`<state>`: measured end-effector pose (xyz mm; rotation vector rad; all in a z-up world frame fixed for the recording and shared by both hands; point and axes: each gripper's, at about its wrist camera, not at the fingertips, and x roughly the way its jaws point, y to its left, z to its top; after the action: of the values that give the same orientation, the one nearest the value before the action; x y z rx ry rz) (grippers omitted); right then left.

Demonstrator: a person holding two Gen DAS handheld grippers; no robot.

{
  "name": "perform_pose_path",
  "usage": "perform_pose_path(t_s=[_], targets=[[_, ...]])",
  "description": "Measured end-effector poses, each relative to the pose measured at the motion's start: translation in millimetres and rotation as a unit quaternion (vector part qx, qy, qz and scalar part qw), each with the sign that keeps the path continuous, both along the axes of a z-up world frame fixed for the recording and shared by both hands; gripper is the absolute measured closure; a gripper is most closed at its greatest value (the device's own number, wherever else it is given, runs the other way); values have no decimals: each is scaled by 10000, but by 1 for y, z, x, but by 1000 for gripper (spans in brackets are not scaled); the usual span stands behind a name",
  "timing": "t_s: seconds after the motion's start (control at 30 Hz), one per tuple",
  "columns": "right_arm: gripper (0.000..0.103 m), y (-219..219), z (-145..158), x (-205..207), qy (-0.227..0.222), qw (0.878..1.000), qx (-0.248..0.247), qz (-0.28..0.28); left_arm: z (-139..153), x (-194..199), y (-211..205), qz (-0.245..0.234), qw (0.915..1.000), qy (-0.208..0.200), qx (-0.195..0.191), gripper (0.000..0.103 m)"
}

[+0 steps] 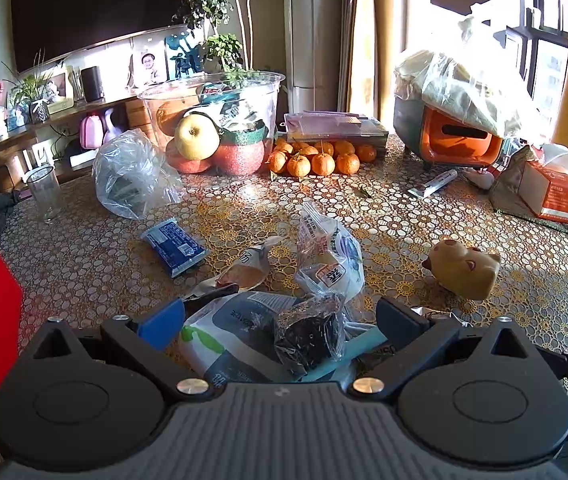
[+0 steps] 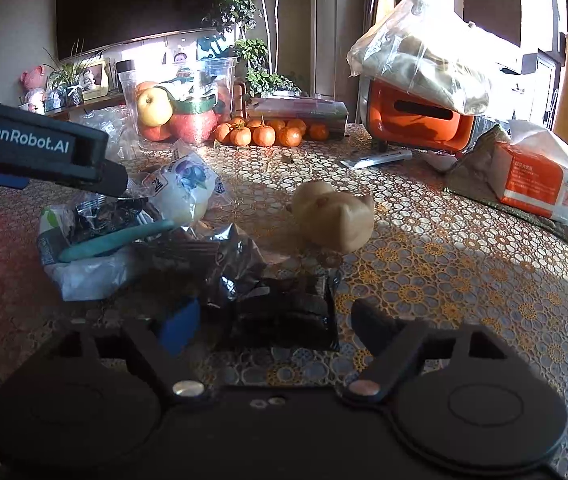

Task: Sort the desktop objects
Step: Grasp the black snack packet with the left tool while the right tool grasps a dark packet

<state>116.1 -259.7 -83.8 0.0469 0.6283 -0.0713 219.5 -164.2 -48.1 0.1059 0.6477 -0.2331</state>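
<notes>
A blue snack bar (image 1: pixel 175 246) lies left of the snack-packet pile (image 1: pixel 284 320) on the patterned tabletop (image 1: pixel 424 216). The left hand-held gripper (image 1: pixel 280 320) spreads wide around that pile. Right of it, the right hand-held gripper (image 2: pixel 274 320) spreads around a dark packet (image 2: pixel 284 320), with a capybara toy (image 1: pixel 464 268) beyond.

Snack wrappers (image 1: pixel 284 320) crowd table (image 1: pixel 84 264) centre w/ toy (image 1: pixel 464 270) beside; open cloth further rt.

harsh window (image 1: pixel 544 40) glare – deep shadows, fisheye warp
</notes>
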Motion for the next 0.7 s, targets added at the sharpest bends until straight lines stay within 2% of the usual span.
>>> perform_pose_path(t_s=[0.33,0.43,0.57,0.6,0.7], targets=[[26,-4,-4,5,54,10000,78,-16,-7,12,-5,-54,9998,169,59,7],[27,-4,-5,5,70,9999,102,-19,-10,16,-6,-48,9995,295,31,17],[30,-4,-5,5,71,9999,124,-9,-13,18,-7,-77,9991,416,13,39],[33,-4,-5,5,70,9999,126,-3,-14,18,-7,-93,9990,435,11,45],[40,-5,-6,5,83,9999,124,-13,-15,17,-8,-145,9987,492,-33,55]])
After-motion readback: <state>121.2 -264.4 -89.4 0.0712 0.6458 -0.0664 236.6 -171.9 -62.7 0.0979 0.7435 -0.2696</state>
